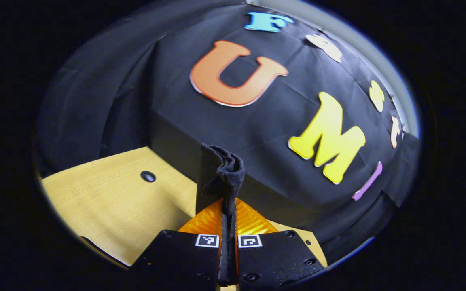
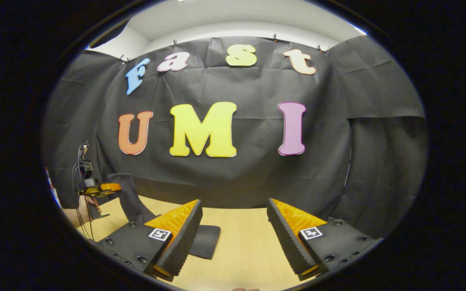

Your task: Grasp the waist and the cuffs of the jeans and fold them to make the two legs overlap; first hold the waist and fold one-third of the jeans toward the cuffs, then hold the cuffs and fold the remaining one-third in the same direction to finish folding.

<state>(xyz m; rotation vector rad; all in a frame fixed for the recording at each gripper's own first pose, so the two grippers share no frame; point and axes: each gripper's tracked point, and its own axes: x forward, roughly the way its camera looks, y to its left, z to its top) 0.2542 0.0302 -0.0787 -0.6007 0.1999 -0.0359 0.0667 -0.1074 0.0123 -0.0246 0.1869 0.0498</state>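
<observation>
One jeans pinched by left gripper

**Hidden and cut-off parts**

In the left gripper view, most of the jeans is cut off; only a bunched fold is seen above the fingers. In the right gripper view, the jeans are partly hidden behind one finger, and the far hand is cropped at the edge; garment parts can't be told.
</observation>
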